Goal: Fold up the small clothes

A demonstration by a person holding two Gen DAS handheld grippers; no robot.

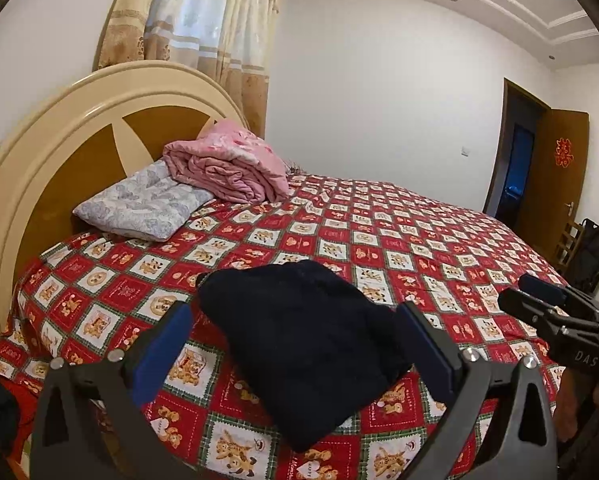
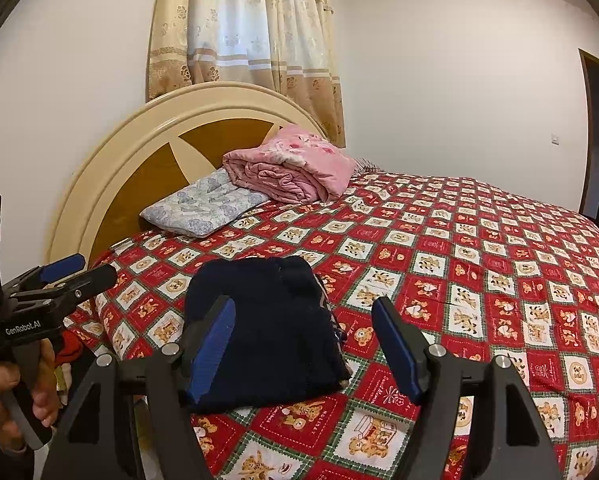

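Note:
A dark navy garment [image 1: 299, 344] lies folded in a compact pile on the red teddy-bear bedspread [image 1: 419, 248], near the bed's front edge. My left gripper [image 1: 295, 312] hovers over it, open, with its blue pads [image 1: 167, 348] wide apart on either side of the pile and not pressing it. In the right wrist view the same garment [image 2: 267, 332] sits between and behind the fingers of my right gripper [image 2: 304, 304], which is open as well; only its left pad [image 2: 213, 348] overlaps the cloth. Each gripper shows at the other view's edge: right gripper [image 1: 531, 292], left gripper [image 2: 81, 272], with a hand [image 2: 15, 396] on its handle.
A folded pink quilt [image 1: 231, 164] rests on a grey-patterned pillow [image 1: 143, 204] against the cream and brown headboard [image 1: 59, 148]. Red cloth [image 1: 23, 392] hangs off the bed's left side. An open door [image 1: 519, 168] and a black bag [image 1: 591, 252] are at the far right.

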